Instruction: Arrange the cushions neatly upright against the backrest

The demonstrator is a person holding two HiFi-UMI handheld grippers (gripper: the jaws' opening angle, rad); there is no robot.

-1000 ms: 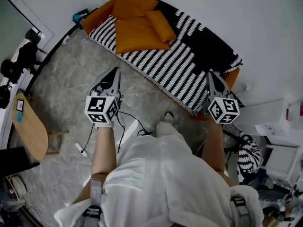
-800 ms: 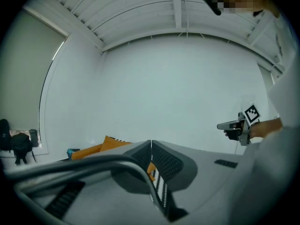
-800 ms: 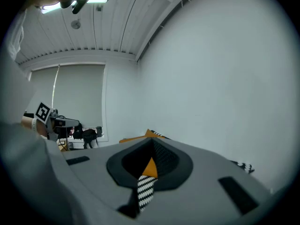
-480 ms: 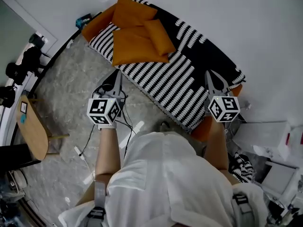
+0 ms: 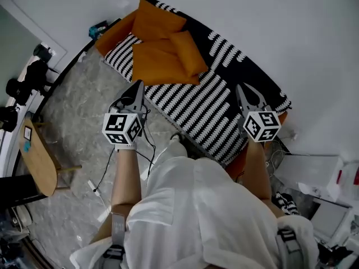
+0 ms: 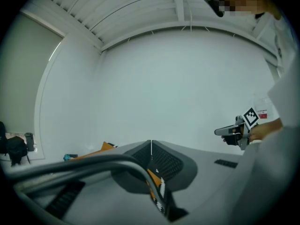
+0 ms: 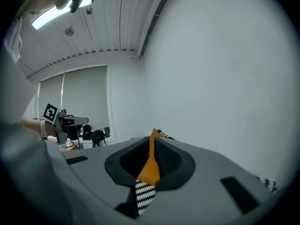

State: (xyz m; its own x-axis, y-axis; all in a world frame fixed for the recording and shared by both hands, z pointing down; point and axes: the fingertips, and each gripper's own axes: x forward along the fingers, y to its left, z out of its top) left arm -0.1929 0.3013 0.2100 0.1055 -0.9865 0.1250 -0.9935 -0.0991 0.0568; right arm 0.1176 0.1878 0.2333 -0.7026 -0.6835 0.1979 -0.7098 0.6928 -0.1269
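Several orange cushions [image 5: 162, 55] lie heaped and tilted at the far left end of a sofa [image 5: 213, 97] with a black-and-white striped cover. My left gripper [image 5: 136, 86] hangs over the floor in front of the sofa, short of the heap. It is shut and holds nothing, its tips meeting in the left gripper view [image 6: 151, 144]. My right gripper [image 5: 241, 89] hovers above the sofa's right half. Its jaws [image 7: 152, 137] are opening, with nothing between them; an orange cushion [image 7: 151, 167] and striped cover show through the narrow gap.
A wooden side table [image 5: 36, 156] stands on the marbled floor at the left, with dark camera gear [image 5: 22, 77] behind it. Cables [image 5: 150, 145] trail on the floor near my feet. White boxes and clutter [image 5: 314, 178] sit beyond the sofa's right end.
I have come a little closer to the sofa. Both grippers have shifted slightly, the right one to the left over the seat.
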